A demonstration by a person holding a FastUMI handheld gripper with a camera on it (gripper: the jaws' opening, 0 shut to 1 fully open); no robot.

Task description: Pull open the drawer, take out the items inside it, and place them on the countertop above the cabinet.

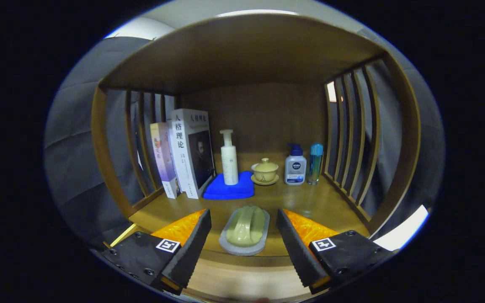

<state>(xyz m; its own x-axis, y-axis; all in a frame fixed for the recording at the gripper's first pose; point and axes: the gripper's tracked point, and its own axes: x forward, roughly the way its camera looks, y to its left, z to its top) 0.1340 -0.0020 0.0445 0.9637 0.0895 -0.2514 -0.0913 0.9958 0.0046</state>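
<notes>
I am looking into the wooden cabinet (pixel 242 50), its countertop (pixel 305 202) already crowded toward the back, and that crowding is my main worry: any wide swing from here could topple the standing books (pixel 185 153) at ten o'clock from the gripper (pixel 243 240), or tip the pump bottle (pixel 229 158) perched on the blue cloth (pixel 230 189) at twelve. The lidded cup (pixel 265 170), the lotion bottle (pixel 295 168) and the slim blue bottle (pixel 315 163) at one o'clock would go down as easily. The fingers stand spread wide, pinching nothing. The green item on its grey tray (pixel 244 226) lies flat between them, touching neither, near the counter's front lip; I judge a careless pull-back could drag it off the edge. I cannot see the drawer from here.
</notes>
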